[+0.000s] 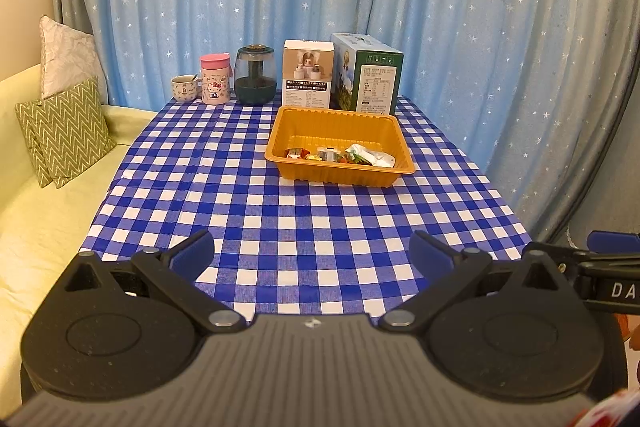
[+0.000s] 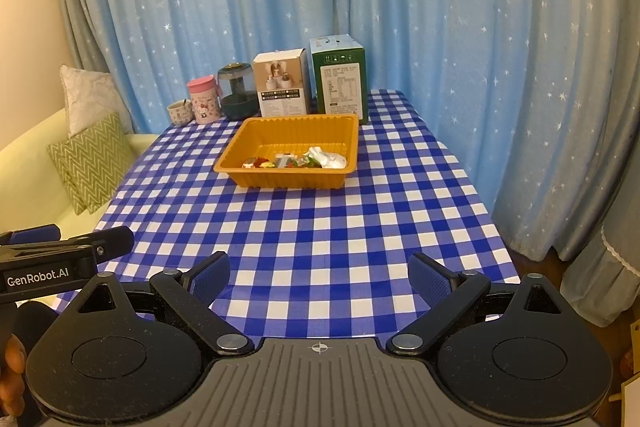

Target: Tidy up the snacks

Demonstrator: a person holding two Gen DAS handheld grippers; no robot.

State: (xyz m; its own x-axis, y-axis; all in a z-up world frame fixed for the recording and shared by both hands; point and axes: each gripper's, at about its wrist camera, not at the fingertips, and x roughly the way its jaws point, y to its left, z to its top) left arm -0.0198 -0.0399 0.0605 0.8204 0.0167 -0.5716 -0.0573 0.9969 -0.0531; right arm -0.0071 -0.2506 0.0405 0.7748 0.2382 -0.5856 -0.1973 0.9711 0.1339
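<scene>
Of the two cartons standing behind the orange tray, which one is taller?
The green carton, on the right, nearest the curtain. It rises above the white carton beside it, which shows a product photo on its front.

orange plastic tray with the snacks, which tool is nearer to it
Neither clearly. The left tool and right tool are both open, side by side over the near edge of the checked table, well short of the orange plastic tray, which lies slightly right of the left tool and slightly left of the right.

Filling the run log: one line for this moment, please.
left gripper open, empty | right gripper open, empty | snacks in orange tray
</scene>
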